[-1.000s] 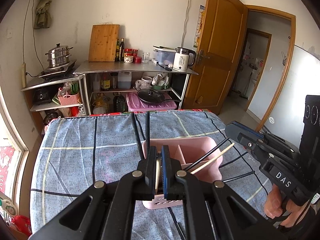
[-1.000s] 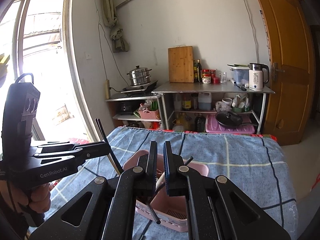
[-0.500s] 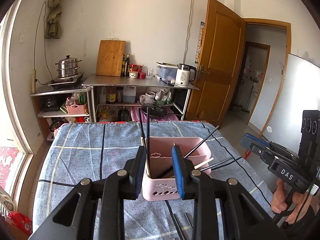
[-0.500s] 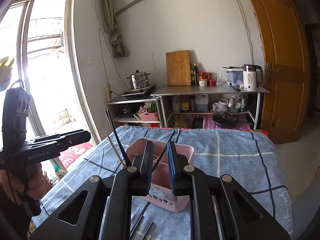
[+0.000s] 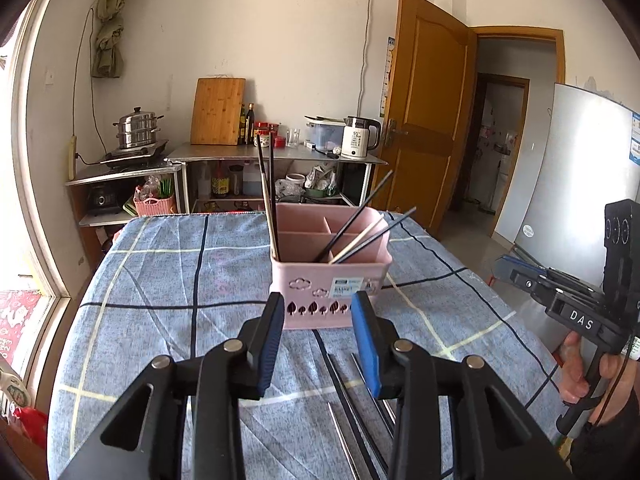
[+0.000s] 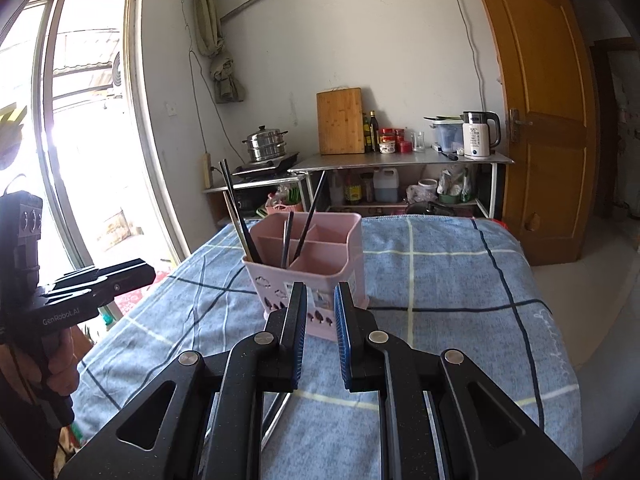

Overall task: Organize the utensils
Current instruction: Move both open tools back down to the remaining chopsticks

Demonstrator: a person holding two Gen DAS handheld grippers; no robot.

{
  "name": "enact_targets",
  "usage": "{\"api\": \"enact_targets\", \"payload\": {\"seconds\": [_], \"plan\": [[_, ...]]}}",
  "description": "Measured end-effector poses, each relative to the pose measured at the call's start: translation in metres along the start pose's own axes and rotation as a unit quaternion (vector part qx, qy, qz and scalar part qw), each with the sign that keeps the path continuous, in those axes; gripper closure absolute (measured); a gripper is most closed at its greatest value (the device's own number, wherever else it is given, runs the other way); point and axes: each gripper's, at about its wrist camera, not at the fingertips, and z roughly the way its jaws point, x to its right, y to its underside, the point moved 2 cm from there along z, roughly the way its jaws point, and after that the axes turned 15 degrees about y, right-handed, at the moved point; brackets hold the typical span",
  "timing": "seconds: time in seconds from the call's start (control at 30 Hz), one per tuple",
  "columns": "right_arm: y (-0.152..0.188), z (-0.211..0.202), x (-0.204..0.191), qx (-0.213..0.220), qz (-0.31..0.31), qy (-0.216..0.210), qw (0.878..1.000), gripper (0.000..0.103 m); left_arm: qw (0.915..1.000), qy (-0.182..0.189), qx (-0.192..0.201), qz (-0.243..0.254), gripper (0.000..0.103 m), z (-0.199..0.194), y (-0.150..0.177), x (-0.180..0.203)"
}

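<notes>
L gripper (image 5: 318, 322): jaws apart w/ a moderate gap, nothing between them; they have just been opening. R gripper (image 6: 319, 308): jaws narrow but parted, nothing gripped; gap widened a moment ago.

Just ahead of both jaw pairs stands the pink plastic utensil caddy w/ leaf cut-outs (image 5: 330, 276), upright on the blue checked tablecloth (image 5: 160, 280). Black and pale chopsticks (image 5: 267, 200) lean in its compartments: some at the L corner, others slanting R.

Left wrist view only: more loose chopsticks (image 5: 344, 400), black and metal-looking, lying flat on the cloth below and between the L jaws. Right wrist view shows only a bit of them under its frame.

Each view catches the other gripper off to its side, held by a hand (image 5: 580, 368).
</notes>
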Motion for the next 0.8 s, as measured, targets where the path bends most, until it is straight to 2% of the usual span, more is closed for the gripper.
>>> {"api": "enact_targets", "payload": {"seconds": [0.4, 0.47, 0.8], "plan": [[0.046, -0.007, 0.006, -0.032, 0.005, -0.001, 0.999, 0.084, 0.9993, 0.000, -0.036, -0.001, 0.060, 0.005, 0.054, 0.020], [0.049, -0.005, 0.006, -0.035, 0.004, 0.000, 0.999, 0.084, 0.9990, -0.002, -0.044, -0.004, 0.056, 0.008, 0.059, 0.019], [0.062, 0.012, 0.000, -0.078, 0.009, -0.013, 0.997, 0.084, 0.9947, -0.017, -0.097, -0.030, 0.056, 0.032, 0.088, 0.006]]}}
